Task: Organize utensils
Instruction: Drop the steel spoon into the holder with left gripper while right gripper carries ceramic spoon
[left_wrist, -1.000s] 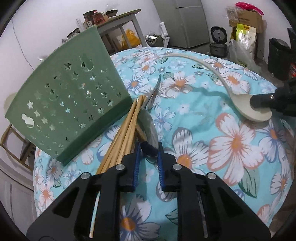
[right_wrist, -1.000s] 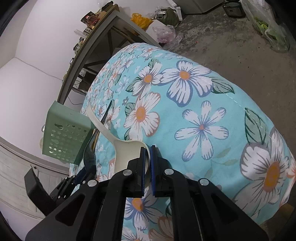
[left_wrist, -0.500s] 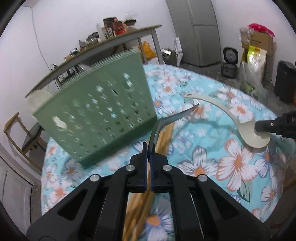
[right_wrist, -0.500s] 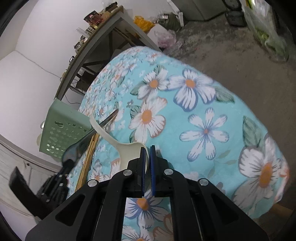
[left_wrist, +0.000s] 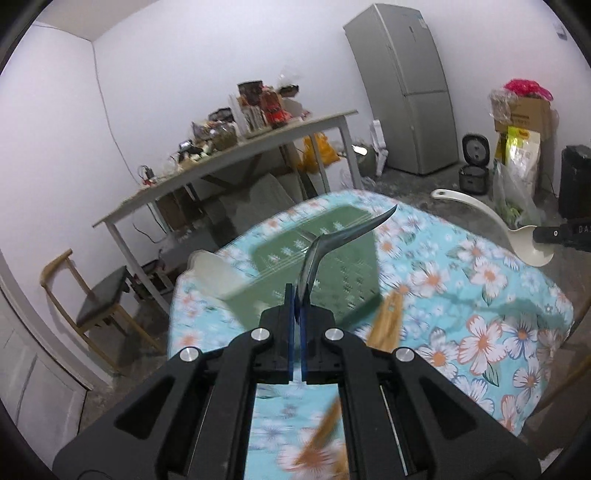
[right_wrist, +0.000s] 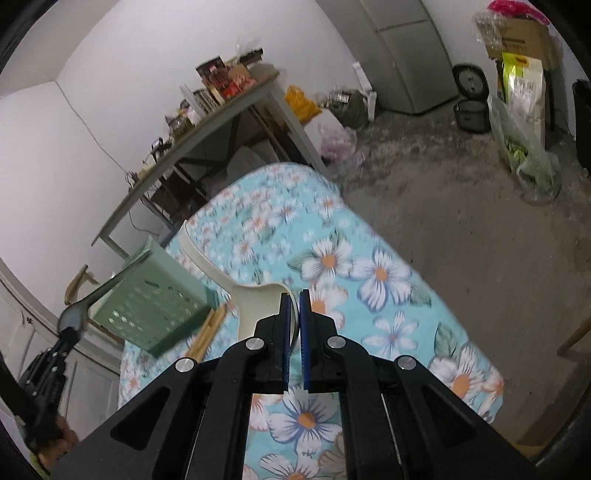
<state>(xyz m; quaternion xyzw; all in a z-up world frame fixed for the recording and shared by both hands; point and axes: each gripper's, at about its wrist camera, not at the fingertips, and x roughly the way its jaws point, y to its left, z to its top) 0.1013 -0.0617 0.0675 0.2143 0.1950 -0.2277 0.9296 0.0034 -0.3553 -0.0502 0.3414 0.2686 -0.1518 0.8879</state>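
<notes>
The metal spoon (left_wrist: 334, 242) hangs in the air above the green utensil basket (left_wrist: 332, 266), pinched by its bowl end between the blue pads of the left gripper (left_wrist: 297, 301), whose jaws are pressed tight on it with no gap showing. Its curved handle sticks up and away from the fingers, toward the far edge of the table. From the right wrist view the same spoon (right_wrist: 92, 295) shows at the left, clamped in the left gripper (right_wrist: 70, 334) just beside the basket (right_wrist: 147, 306).

The cream plastic ladle (right_wrist: 236, 280) is lifted too. The right gripper (right_wrist: 293, 317) bites the rim of its bowl, the 2 jaws nearly together with only the thin bowl wall between them. The long handle slants up and to the left, over the basket's corner. In the left wrist view the ladle (left_wrist: 491, 218) floats off to the right, held by the right gripper (left_wrist: 546, 233), clear of the cloth.

Below them, wooden chopsticks (left_wrist: 386, 325) lie on the floral tablecloth (left_wrist: 480, 295) just beside the basket, one end touching its base. The basket stands on the cloth, perforated side facing the grippers.

Behind the table stand a long grey side table (left_wrist: 229, 162) cluttered with jars and a grey refrigerator (left_wrist: 406, 88).
</notes>
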